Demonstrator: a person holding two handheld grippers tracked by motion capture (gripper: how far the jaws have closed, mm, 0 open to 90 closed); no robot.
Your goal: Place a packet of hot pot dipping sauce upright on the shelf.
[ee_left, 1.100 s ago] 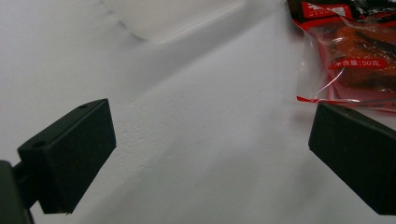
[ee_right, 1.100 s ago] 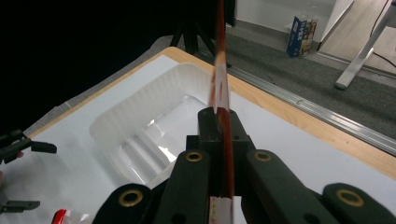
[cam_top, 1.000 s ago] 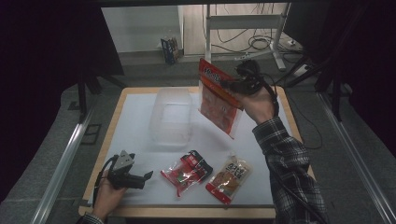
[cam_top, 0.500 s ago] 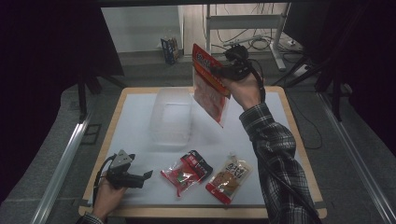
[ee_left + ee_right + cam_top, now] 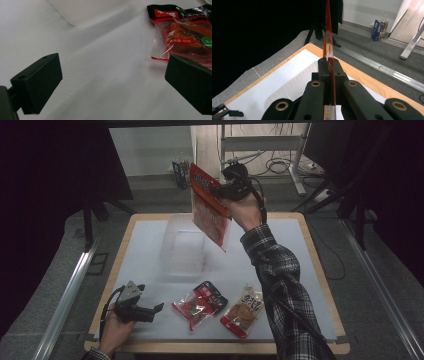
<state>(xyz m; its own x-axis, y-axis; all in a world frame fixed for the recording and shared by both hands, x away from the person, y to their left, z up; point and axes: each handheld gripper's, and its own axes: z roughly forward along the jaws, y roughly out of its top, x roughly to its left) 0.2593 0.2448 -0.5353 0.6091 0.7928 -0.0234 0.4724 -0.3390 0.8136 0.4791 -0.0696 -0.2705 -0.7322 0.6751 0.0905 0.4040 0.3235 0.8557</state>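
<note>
My right gripper point(image 5: 220, 191) is shut on the upper edge of a large red snack bag point(image 5: 210, 217), which hangs tilted in the air over the far side of a clear plastic container point(image 5: 182, 247). In the right gripper view the bag point(image 5: 328, 37) is seen edge-on, pinched between the closed jaws point(image 5: 329, 66). My left gripper point(image 5: 156, 309) rests at the table's front left, held by a hand, open with nothing between its pads point(image 5: 37, 80). A red and black snack packet point(image 5: 200, 304) lies just to its right, and the same red and black packet point(image 5: 185, 35) sits beyond the right jaw.
An orange snack packet point(image 5: 243, 309) lies near the front edge beside the red and black one. The white mat point(image 5: 280, 260) covers a wooden table point(image 5: 320, 270). Metal rails, cables and a desk frame stand beyond the far edge.
The right gripper has carried the red bag leftward and a little higher, from right of the container to above it. The left gripper has stayed in place.
</note>
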